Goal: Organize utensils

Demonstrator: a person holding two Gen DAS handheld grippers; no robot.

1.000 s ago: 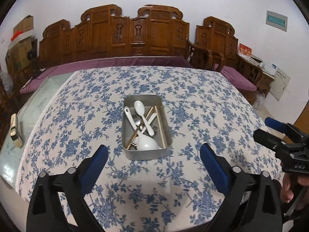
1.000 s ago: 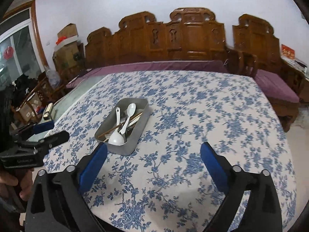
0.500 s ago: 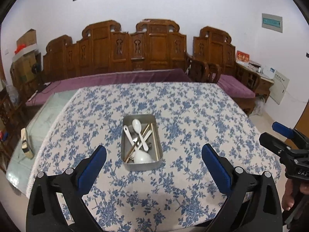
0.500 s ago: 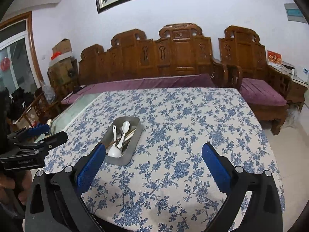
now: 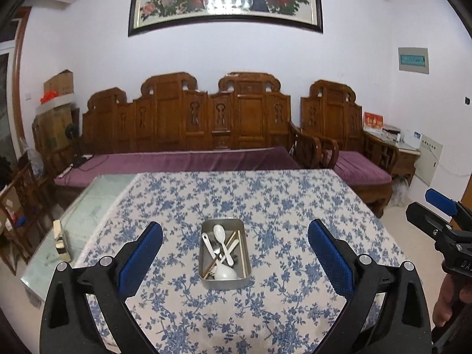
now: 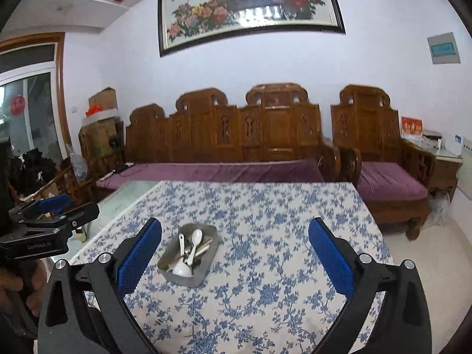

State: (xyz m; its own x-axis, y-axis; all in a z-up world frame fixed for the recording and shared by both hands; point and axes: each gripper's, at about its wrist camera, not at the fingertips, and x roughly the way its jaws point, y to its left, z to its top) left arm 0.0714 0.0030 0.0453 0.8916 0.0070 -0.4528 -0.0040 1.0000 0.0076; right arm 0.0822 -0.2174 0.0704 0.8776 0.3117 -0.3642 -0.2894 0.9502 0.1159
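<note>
A grey metal tin (image 5: 244, 265) sits on the blue-flowered tablecloth and also shows in the right wrist view (image 6: 206, 268). It holds white spoons (image 5: 221, 240), a fork and wooden chopsticks (image 5: 241, 250). My left gripper (image 5: 235, 255) is open and empty, raised above the near side of the table with the tin between its fingers in view. My right gripper (image 6: 235, 253) is open and empty, to the right of the tin. Each gripper shows at the edge of the other's view.
The table (image 5: 295, 206) has bare glass along its left side with a small box (image 5: 60, 240) on it. Carved wooden benches with purple cushions (image 5: 183, 162) stand behind. A side cabinet (image 5: 407, 153) is at the right wall.
Both grippers have pulled back and risen away from the tin, which now looks smaller. More of the wall and the framed painting has come into view. Both stay open.
</note>
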